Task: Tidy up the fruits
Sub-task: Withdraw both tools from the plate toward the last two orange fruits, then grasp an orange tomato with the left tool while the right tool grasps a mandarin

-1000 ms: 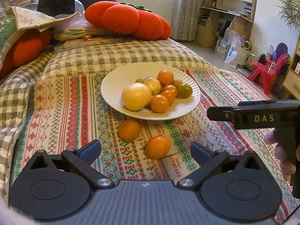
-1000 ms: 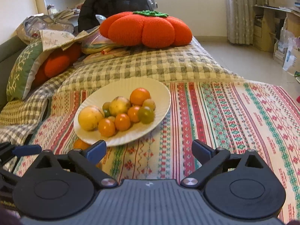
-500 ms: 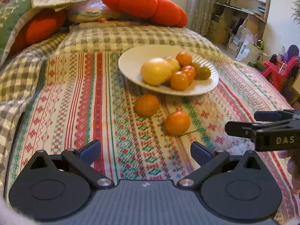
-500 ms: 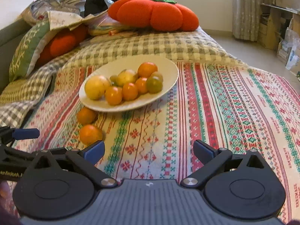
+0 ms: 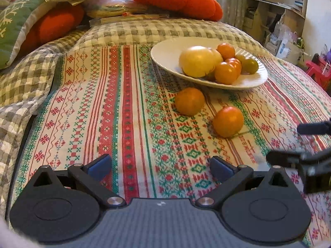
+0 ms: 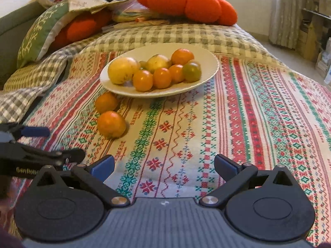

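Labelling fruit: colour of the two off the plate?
Orange, both; clearest in right wrist view.

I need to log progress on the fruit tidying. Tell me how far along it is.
Done: most fruit already sits on the white plate. In hand: nothing; the left gripper and right gripper are both open and empty above the striped cloth. Left: two oranges lie on the cloth beside the plate, the nearer orange and the farther orange.

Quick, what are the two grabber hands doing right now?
Left gripper: open, holding nothing.
Right gripper: open, holding nothing.
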A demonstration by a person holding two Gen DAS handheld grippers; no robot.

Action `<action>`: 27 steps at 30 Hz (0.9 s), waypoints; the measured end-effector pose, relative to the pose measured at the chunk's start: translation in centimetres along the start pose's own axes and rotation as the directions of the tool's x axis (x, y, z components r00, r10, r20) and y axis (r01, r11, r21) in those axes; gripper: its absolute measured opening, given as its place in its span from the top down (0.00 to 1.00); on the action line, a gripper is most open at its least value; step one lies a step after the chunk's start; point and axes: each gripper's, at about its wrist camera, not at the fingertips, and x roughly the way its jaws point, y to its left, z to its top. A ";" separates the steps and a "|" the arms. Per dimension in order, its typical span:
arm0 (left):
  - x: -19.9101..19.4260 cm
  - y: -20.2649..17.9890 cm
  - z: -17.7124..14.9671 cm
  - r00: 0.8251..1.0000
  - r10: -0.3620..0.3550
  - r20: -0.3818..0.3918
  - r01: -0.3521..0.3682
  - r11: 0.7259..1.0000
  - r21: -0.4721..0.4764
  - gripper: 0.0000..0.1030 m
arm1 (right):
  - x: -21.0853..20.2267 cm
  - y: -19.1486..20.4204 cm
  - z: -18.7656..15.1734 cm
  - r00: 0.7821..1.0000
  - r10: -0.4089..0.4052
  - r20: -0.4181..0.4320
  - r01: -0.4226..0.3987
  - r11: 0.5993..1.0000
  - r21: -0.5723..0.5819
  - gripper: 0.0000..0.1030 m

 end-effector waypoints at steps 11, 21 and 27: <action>2.5 0.8 1.7 0.997 -0.016 0.076 0.017 1.000 -0.007 0.07 | 0.7 1.2 -0.9 1.000 -0.023 0.016 0.024 0.995 -0.101 0.00; 3.4 0.2 2.8 0.988 -0.087 0.126 0.081 0.995 0.056 0.30 | 1.4 2.6 -0.6 0.999 0.017 0.048 -0.009 0.989 -0.150 0.00; 3.7 -0.6 3.5 0.984 -0.119 0.129 0.107 0.990 0.097 0.51 | 1.9 2.8 -0.2 0.998 0.016 0.054 -0.007 0.988 -0.155 0.00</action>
